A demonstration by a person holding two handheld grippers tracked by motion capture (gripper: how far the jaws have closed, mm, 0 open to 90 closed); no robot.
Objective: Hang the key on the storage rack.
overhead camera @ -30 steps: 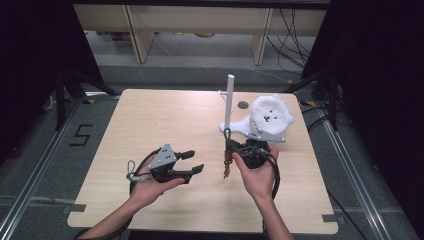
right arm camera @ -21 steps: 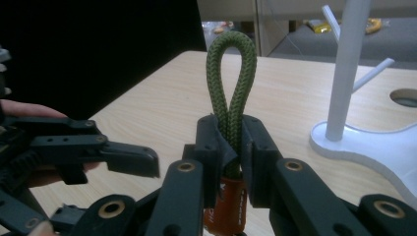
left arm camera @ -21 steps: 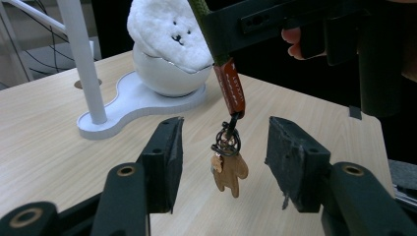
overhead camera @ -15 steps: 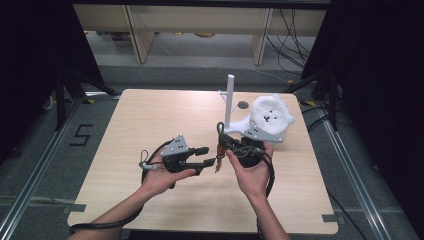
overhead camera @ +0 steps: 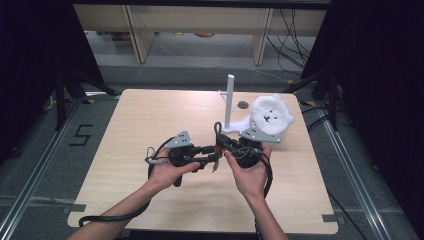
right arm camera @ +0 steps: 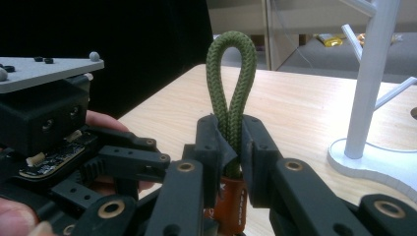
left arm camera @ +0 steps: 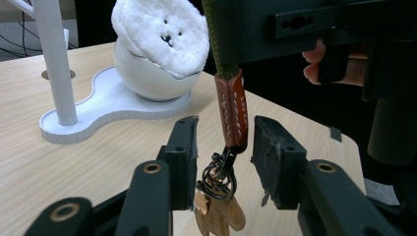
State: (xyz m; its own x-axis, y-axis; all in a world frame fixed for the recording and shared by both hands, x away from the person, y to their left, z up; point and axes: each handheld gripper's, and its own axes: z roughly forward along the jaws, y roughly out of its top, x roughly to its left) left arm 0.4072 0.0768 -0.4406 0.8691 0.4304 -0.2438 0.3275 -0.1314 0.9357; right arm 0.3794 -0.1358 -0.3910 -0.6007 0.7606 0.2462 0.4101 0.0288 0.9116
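The bench (overhead camera: 150, 120) is the biggest thing here, light wood, and both grippers are held above its near-middle by the person's hands. Just beyond the right gripper (overhead camera: 220, 145) sits the white stand (overhead camera: 230, 100), an upright post with little pegs on a flat base, probably where the keychain is meant to hang. On the far end of that same base, beyond and to the right gripper's outer side, is a fluffy white plush (overhead camera: 270, 116) with a face, sitting on a round dome. Now the actual work: the right gripper is clamped on the keychain (left arm camera: 231, 118), pinching its green cord loop (right arm camera: 230, 73) so the loop sticks up above the jaws, while the orange leather tab (left arm camera: 233, 113) and the metal rings with a tan charm (left arm camera: 219, 211) dangle below. Holding it that way looks like it keeps the loop open and upright for slipping over a peg. The left gripper (left arm camera: 223, 162) has come in from the side and its jaws have just been closing, with the tab and rings hanging between them; the pads stand apart on either side and aren't pressing yet. That looks like a grab to steady the swinging bottom end, or a handover.
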